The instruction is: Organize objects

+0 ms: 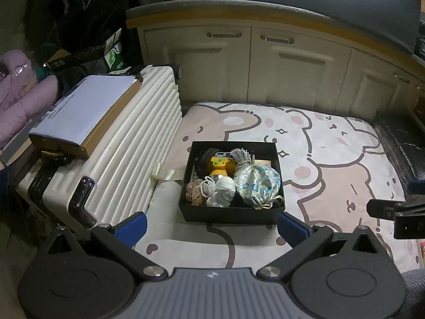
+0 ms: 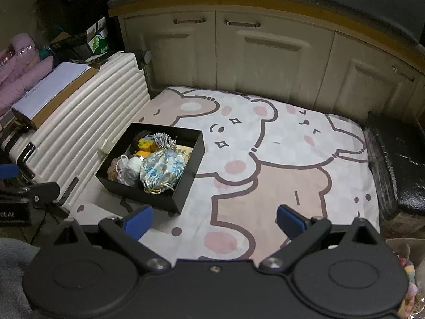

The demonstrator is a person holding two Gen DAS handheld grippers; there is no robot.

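Box (image 1: pixel 231 215), black, rigid and rectangular, sits open on a cartoon-bear printed mat (image 1: pixel 332 164), at 12 o'clock from the left hand-held gripper (image 1: pixel 211 224) and at 11 o'clock from the right hand-held gripper (image 2: pixel 213 219). Both spread wide, blue pads holding nothing. Contents: glossy floral drawstring pouch (image 1: pixel 259 184), white yarn ball (image 1: pixel 224 187), yellow plastic toy (image 1: pixel 220 166), partly buried; the items beneath are indistinct. Ribbed cream suitcase (image 1: pixel 127 148) lies at 9 o'clock of the box. The right view alone shows the box's right wall.
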